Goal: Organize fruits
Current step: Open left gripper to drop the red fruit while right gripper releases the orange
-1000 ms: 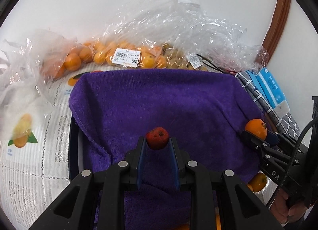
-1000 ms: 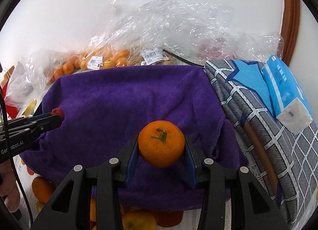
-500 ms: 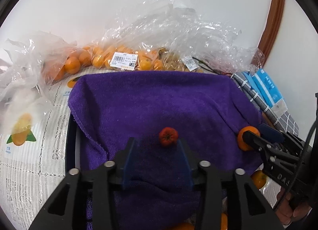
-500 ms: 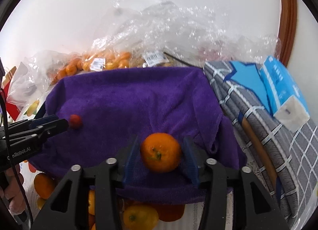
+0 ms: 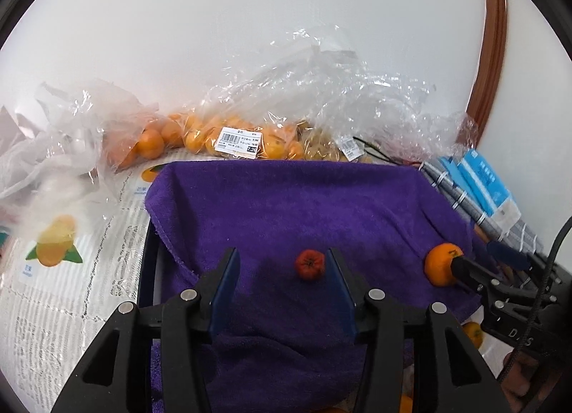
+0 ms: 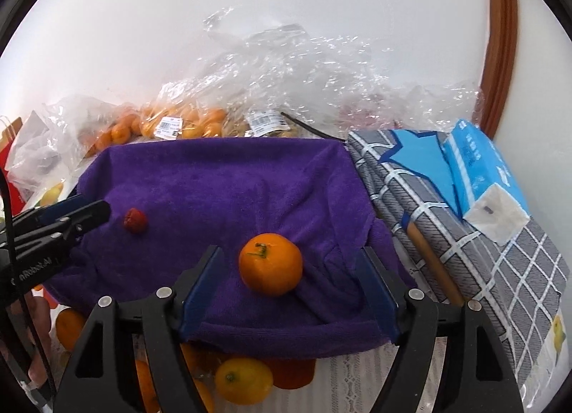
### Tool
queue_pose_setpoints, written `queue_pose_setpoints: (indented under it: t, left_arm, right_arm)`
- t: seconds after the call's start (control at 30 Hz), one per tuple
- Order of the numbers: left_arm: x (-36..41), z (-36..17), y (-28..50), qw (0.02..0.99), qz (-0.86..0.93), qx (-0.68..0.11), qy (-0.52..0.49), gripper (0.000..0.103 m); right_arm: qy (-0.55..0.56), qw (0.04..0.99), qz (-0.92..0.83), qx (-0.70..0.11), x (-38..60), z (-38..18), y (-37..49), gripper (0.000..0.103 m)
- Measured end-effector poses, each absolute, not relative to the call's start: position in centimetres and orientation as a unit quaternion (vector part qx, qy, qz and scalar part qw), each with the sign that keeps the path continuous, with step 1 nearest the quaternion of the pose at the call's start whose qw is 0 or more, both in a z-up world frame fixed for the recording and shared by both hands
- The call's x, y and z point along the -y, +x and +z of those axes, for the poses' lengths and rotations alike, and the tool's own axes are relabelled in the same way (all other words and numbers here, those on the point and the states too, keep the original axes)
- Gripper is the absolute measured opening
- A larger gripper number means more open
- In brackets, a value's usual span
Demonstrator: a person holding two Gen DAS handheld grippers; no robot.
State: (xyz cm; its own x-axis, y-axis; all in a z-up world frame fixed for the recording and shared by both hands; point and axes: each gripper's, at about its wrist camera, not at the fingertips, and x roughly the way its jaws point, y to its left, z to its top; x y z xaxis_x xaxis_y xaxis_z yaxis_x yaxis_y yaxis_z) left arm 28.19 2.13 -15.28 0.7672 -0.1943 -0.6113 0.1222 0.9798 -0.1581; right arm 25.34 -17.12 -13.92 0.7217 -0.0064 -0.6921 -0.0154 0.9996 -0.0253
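Both fruits have left the tools since a second ago: the small red fruit (image 5: 310,264) that was pinched in the left tool (image 5: 282,280) now lies on the purple towel (image 5: 286,205), and the orange (image 6: 270,264) that the right tool (image 6: 289,284) clamped now rests on the towel too. The left tool's blue pads stand wide apart, with the red fruit just inside the right-hand pad and close to it; I cannot tell whether they touch. The right tool's pads are likewise spread wide, the orange lying between them, clear of both, stem side up and tilted to the left.

The two fruits sit well apart on the towel, the red one toward the left tool's side, the orange toward the towel's near right edge. Behind the towel, against the white wall, lie clear plastic bags of oranges (image 5: 200,134) with price labels. To the right lies a grey checked cloth (image 6: 464,234) with a blue tissue pack (image 6: 479,170) on it. Under the towel's near edge, in the right wrist view, loose citrus fruits (image 6: 243,381) show on the white patterned surface (image 5: 53,305).
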Motion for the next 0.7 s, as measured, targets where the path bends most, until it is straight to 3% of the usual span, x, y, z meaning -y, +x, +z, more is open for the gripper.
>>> queue_pose_setpoints:
  t: [0.7]
  left_arm:
    - [-3.1, -13.2, 23.8, 0.947, -0.128, -0.287, -0.072, 0.048]
  right_arm:
    - [0.006, 0.937, 0.019, -0.348, 17.4, -12.3, 21.8, 0.075]
